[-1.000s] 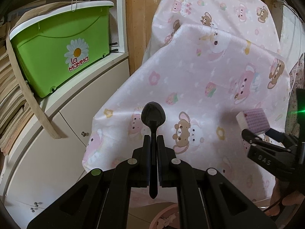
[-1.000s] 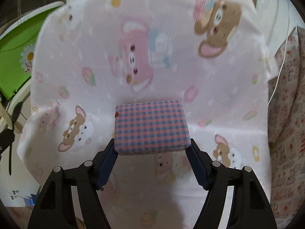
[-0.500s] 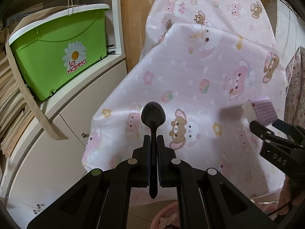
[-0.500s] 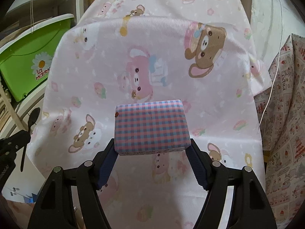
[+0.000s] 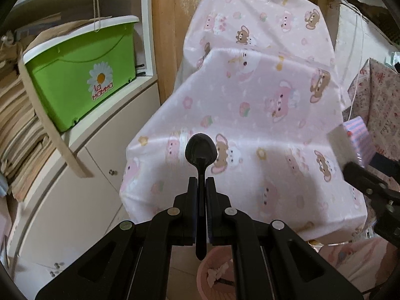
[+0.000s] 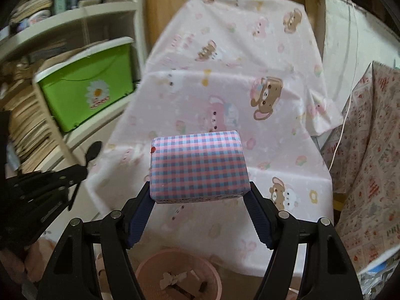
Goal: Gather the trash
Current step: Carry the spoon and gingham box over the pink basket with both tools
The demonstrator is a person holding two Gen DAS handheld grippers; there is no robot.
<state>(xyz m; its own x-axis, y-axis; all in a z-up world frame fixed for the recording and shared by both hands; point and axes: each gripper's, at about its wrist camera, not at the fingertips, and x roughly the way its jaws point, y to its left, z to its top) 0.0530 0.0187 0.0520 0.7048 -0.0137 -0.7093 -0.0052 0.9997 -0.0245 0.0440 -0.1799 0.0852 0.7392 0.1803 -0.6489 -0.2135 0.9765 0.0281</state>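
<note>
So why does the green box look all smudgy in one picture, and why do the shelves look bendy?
In the right wrist view the green box and shelves smear with motion blur, while the checked packet in the right gripper stays sharp. In the left wrist view the box looks sharper, and the fisheye lens bows the cupboard edges; the black spoon is crisp.

One black spoon (image 5: 200,150), one checked box (image 6: 198,166), one pink bin (image 6: 178,273), one green tub (image 5: 82,75), two grippers: left gripper (image 5: 200,185), right gripper (image 6: 200,200).
</note>
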